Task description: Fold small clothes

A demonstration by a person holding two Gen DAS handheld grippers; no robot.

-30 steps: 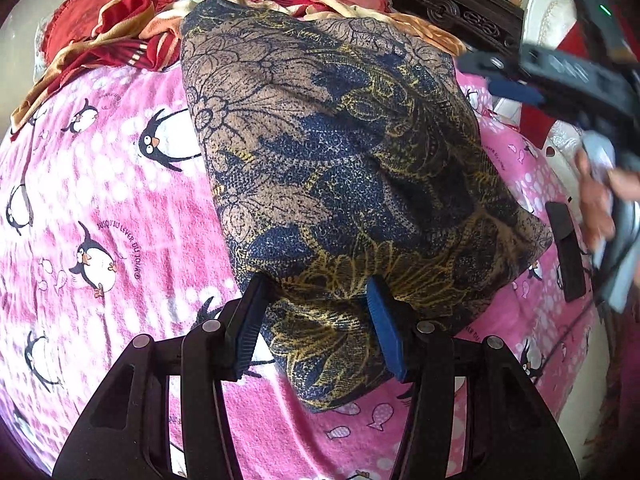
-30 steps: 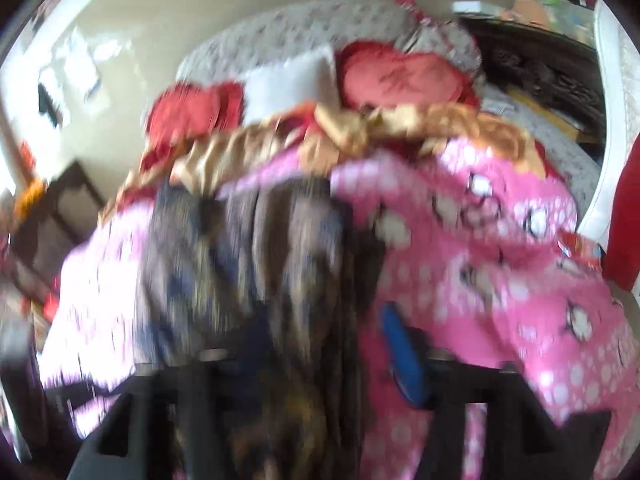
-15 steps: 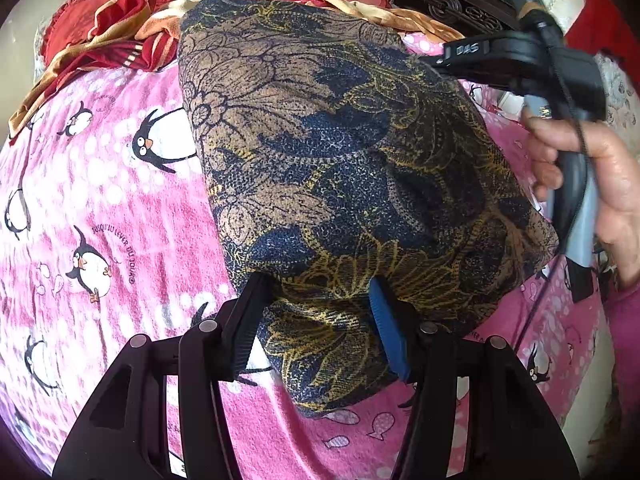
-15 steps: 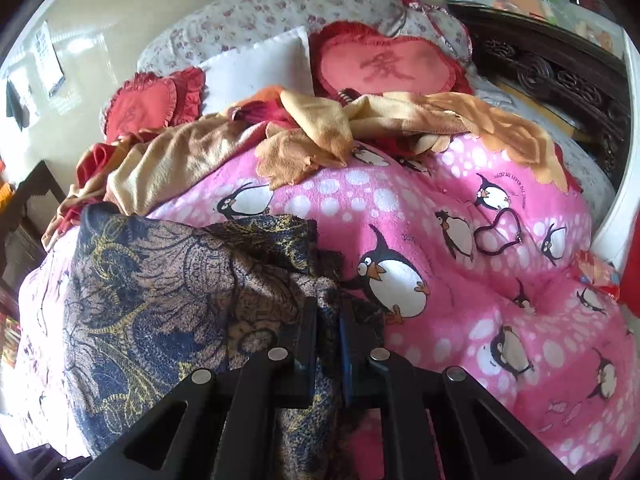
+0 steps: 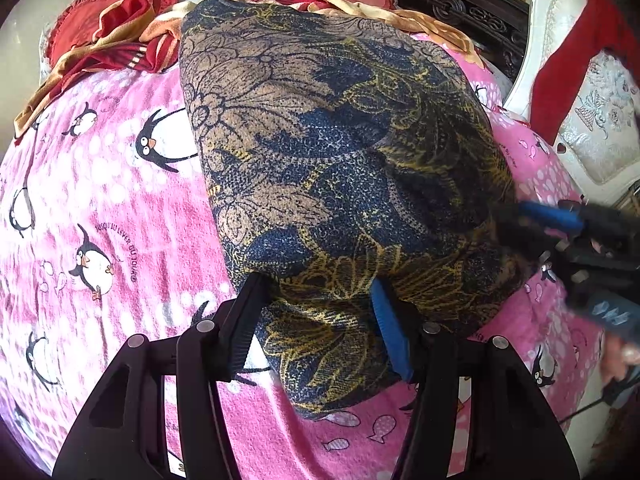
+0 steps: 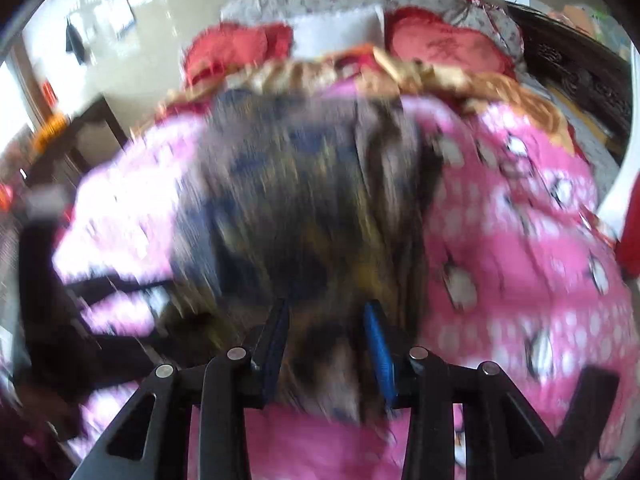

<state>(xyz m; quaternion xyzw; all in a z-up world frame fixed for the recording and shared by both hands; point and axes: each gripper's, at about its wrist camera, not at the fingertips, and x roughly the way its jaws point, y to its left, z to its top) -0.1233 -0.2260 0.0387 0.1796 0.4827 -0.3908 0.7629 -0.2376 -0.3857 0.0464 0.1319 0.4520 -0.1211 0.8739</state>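
In the left wrist view my left gripper (image 5: 320, 320) sits at the bottom centre of the frame, fingers spread apart, with the near corner of the navy and tan floral garment (image 5: 332, 168) lying between them. The cloth bulges into the gap and hides the inner faces of both pads, so I cannot tell whether they press on it or merely stand on either side. The garment fills the middle of the frame, running from its upper centre down to my fingers, spread over the pink penguin blanket (image 5: 100, 208). At the right edge my right gripper (image 5: 560, 226) shows as a dark, smeared shape with a blue pad, touching or just beside the garment's right edge; blur hides which. Its body is cut off by the frame edge. Behind the garment, at the upper left, lies a heap of red and gold cloth (image 5: 108, 40), partly covered by the garment's far end.

The right wrist view is heavily blurred. My right gripper (image 6: 326, 356) is at the bottom centre, fingers parted, with the garment (image 6: 304, 200) between and above them; whether they have hold of it I cannot make out. The blanket (image 6: 520, 260) fills the right side, and red cushions (image 6: 444, 46) sit at the top.
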